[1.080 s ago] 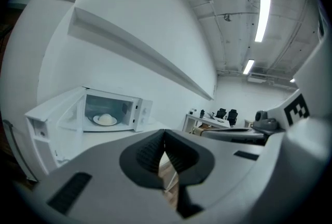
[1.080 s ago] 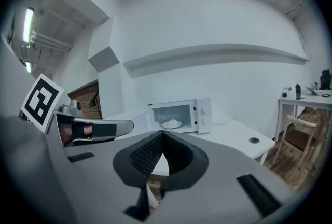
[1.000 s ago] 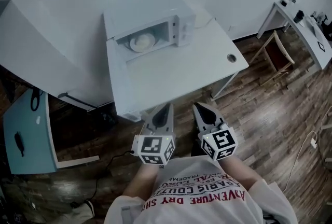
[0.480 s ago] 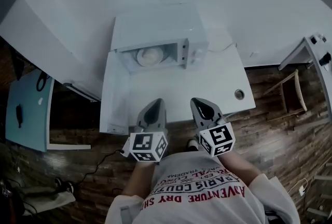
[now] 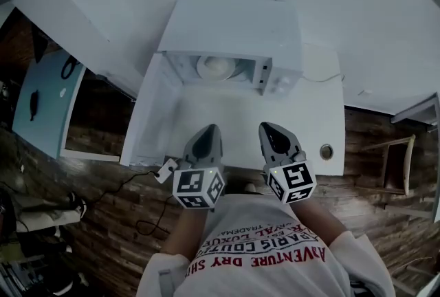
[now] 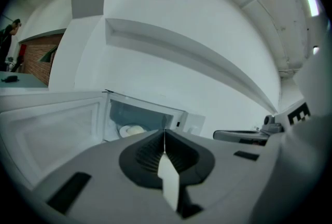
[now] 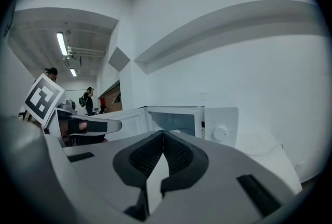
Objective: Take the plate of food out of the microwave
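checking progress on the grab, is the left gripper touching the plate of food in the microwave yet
Apart. The head view shows bare table between the left gripper, fingers shut, and the plate of food inside the open microwave.

We see a microwave with a smooth white shell that looks like painted metal. Its open door looks like smooth white plastic. The plate inside is white and a little shiny. The table is smooth, white and not shiny. The floor is dark wood planks with a streaky grain. The left gripper and the right gripper look like dull grey plastic. Their pads are dark and ribbed, like rubber. The marker cubes have flat black and white squares, not shiny. The shirt is soft white cloth with red print. The wall is plain, dull white.
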A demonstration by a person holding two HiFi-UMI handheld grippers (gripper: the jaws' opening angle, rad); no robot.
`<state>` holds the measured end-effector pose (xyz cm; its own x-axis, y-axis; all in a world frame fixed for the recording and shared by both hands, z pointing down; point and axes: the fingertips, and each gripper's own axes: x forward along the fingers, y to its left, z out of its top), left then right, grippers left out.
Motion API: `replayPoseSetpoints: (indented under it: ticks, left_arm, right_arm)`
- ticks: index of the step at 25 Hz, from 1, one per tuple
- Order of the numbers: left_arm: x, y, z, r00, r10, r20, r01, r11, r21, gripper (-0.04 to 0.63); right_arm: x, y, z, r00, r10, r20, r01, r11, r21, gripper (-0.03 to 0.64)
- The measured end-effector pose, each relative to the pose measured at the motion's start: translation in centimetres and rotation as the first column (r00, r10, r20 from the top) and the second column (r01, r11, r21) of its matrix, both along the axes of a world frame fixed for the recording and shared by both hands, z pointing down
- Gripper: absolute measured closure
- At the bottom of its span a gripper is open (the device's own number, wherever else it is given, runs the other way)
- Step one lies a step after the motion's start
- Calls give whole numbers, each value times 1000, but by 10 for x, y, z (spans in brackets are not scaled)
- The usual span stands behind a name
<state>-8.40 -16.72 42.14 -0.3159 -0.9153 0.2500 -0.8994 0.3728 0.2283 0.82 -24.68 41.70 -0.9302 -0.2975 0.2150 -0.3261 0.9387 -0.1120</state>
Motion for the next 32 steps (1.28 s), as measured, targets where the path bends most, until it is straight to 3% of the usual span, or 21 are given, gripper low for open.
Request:
replayPoseSetpoints:
  ticks: [7, 12, 16, 24, 27, 29, 31, 32]
  left_arm:
    - [-34, -23, 28, 997, -31, -68, 30, 999, -29, 589]
    - [-59, -55, 51, 995, 23, -94, -26, 999, -31, 588]
    - [-83, -68, 70, 992, 22, -128, -28, 998, -53, 588]
    - [-132, -85, 127, 981, -43, -191, 7, 983, -184, 588]
    - [-146, -96, 141, 953, -65, -295, 16, 986, -165, 536]
    - [-152, -103, 149, 917, -77, -391, 27, 991, -131, 519]
    - [-158, -108, 159, 859, -97, -503, 61, 994, -87, 506]
    - [-161, -111, 165, 817, -108, -566, 87, 994, -64, 502]
  right_arm:
    - [-35, -26, 25, 996, -61, -64, 63, 998, 27, 607]
    - [-59, -42, 34, 992, -76, -99, 79, 997, 25, 606]
    - [-81, -57, 40, 989, -83, -120, 86, 996, 26, 606]
    - [-119, -75, 64, 984, -57, -170, 67, 996, 50, 606]
    - [-132, -77, 72, 981, -57, -184, 68, 996, 53, 607]
    - [-136, -76, 77, 979, -60, -192, 71, 996, 50, 607]
    - [-139, -75, 82, 978, -60, -202, 71, 996, 46, 606]
    - [-140, -76, 85, 977, -56, -207, 67, 997, 46, 606]
